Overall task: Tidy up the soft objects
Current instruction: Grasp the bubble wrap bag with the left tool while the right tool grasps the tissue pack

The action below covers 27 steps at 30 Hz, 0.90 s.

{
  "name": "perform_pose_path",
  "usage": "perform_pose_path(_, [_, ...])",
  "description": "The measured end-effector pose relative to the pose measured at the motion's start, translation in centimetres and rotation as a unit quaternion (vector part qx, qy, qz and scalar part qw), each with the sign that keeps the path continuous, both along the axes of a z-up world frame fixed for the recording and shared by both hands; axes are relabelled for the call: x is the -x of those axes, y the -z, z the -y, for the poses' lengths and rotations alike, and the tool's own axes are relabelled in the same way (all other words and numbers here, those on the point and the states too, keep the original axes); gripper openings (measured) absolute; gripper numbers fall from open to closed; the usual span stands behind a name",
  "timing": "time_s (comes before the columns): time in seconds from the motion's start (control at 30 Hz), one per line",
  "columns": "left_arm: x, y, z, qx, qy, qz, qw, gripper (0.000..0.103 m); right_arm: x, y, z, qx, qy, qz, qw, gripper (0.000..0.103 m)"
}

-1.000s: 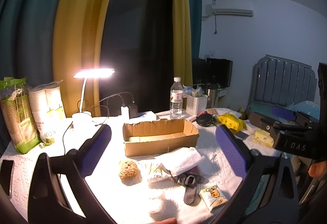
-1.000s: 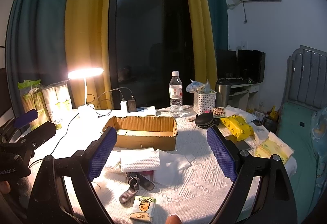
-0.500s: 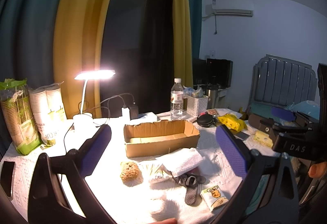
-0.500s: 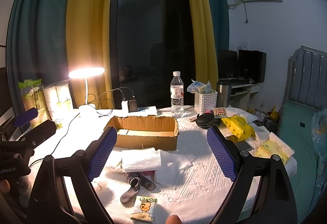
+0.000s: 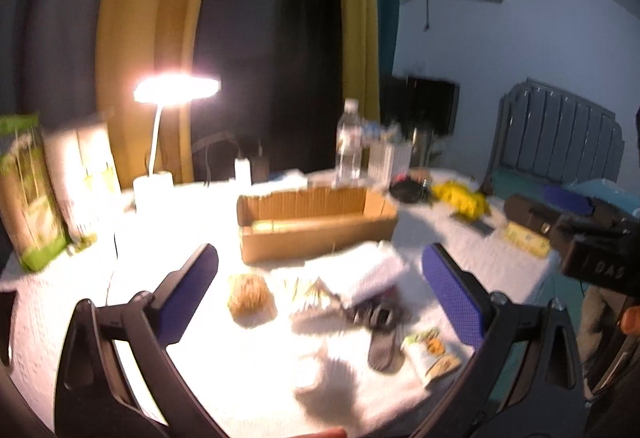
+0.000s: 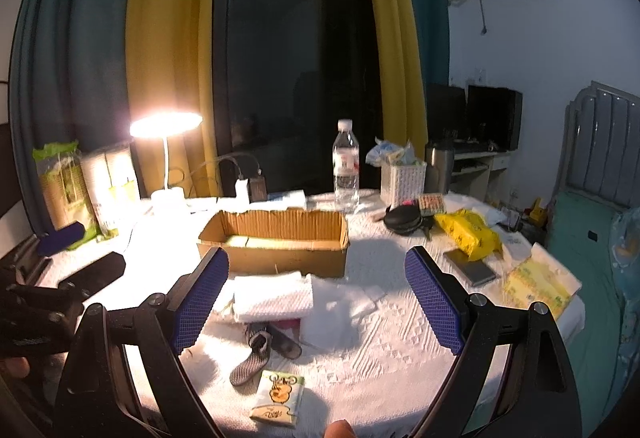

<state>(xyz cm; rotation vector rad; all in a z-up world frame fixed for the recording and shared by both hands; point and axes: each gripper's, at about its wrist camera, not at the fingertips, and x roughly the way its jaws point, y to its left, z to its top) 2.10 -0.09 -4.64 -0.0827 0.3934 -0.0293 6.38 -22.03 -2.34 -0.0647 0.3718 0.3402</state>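
Note:
An open cardboard box (image 5: 316, 226) (image 6: 276, 244) lies mid-table. In front of it lie a folded white towel (image 5: 372, 270) (image 6: 274, 296), a brown loofah sponge (image 5: 250, 296), a grey sock (image 5: 382, 334) (image 6: 250, 360) and a small tissue pack (image 5: 432, 354) (image 6: 278, 398). My left gripper (image 5: 320, 286) is open and empty, above the sponge and towel. My right gripper (image 6: 316, 298) is open and empty, above the towel. The left wrist view is blurred.
A lit desk lamp (image 6: 166, 126), paper cup stacks (image 6: 108, 190), a water bottle (image 6: 346, 166), a white basket (image 6: 402, 178), a black case (image 6: 404, 224), a yellow packet (image 6: 466, 234) and a phone (image 6: 470, 268) stand around the table. A bed (image 6: 592, 238) is at right.
My left gripper has swung, its view now blurred and tilted lower toward the table. The right gripper has barely moved. Both stay open.

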Motion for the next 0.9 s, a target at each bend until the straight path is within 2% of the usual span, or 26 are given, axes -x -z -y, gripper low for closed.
perform_pose_path(0.2, [-2.7,4.8,0.1,-0.009,0.004,-0.08,0.9967,0.102,-1.7,3.6,-0.7,0.016,-0.006,-0.054,0.998,0.092])
perform_pose_path(0.4, [-4.8,9.3,0.0,-0.019,0.004,-0.152,0.9881,0.102,-3.6,8.7,-2.2,0.035,-0.035,-0.129,0.99,0.092])
perform_pose_path(0.67, [-6.0,12.8,-0.9,-0.014,0.005,-0.209,0.9777,0.101,-4.9,12.9,-3.8,0.055,-0.065,-0.191,0.978,0.092])
perform_pose_path(0.87, [-6.2,13.9,-0.2,-0.026,0.021,-0.222,0.9744,0.075,-5.7,14.6,-4.4,0.069,-0.069,-0.215,0.972,0.092])
perform_pose_path(0.9, [-6.2,13.8,-0.2,-0.03,0.019,-0.22,0.975,0.065,-5.7,14.9,-4.5,0.071,-0.071,-0.219,0.971,0.092])
